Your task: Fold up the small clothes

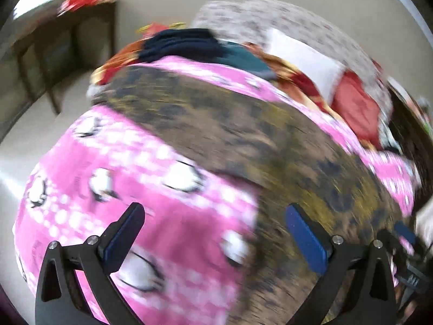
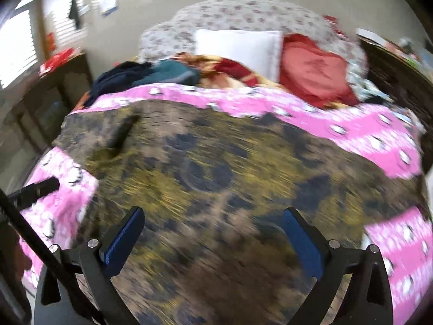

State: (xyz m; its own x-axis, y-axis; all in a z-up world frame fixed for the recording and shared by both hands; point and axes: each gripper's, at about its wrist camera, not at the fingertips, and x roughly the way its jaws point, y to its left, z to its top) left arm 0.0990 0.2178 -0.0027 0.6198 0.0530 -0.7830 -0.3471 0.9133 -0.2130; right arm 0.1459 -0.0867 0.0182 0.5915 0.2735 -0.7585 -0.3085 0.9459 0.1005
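Observation:
A brown, olive and dark-blotched garment (image 1: 257, 146) (image 2: 216, 168) lies spread flat on a pink patterned bedspread (image 1: 113, 178) (image 2: 379, 135). My left gripper (image 1: 216, 230) is open and empty, above the garment's left edge where it meets the pink cover. My right gripper (image 2: 213, 233) is open and empty, above the garment's near middle. Both views are motion-blurred. Part of the left gripper (image 2: 35, 189) shows at the left edge of the right wrist view.
A pile of dark blue and teal clothes (image 2: 146, 74) lies at the far side of the bed. A white pillow (image 2: 238, 46), a red cushion (image 2: 311, 67) and a floral headboard (image 2: 243, 13) stand behind. A dark wooden table (image 1: 62, 43) stands left of the bed.

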